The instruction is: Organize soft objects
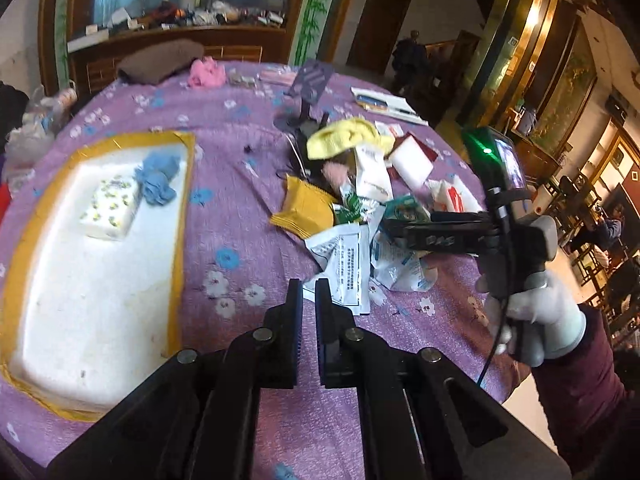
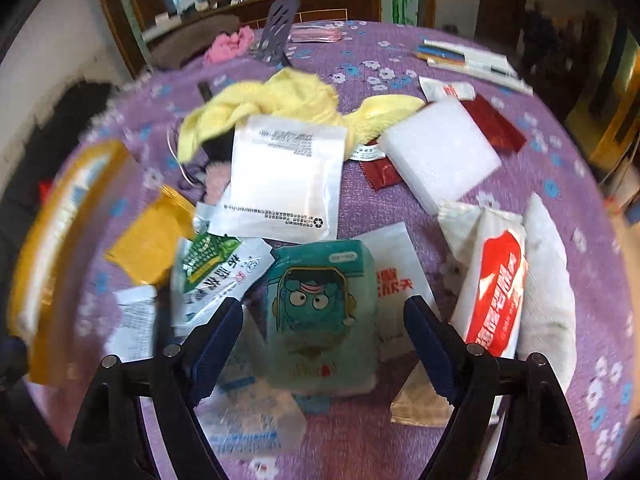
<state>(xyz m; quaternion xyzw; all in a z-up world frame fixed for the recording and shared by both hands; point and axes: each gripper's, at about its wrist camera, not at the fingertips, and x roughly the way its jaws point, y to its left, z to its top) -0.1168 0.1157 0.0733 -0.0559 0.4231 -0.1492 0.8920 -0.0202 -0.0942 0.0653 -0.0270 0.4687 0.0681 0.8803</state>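
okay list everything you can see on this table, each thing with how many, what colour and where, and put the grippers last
tray: one, white with yellow rim, left on the purple floral tablecloth
tissue pack: one, white with yellow print, in the tray
blue cloth: one, in the tray beside the tissue pack
yellow cloth: one, far side of the pile
white foam block: one, right of the pile
teal cartoon packet: one, between the right fingers
red and white packet: one, right of it
orange packet: one, left of the pile
pink cloth: one, far edge
left gripper: shut, empty
right gripper: open over the teal packet
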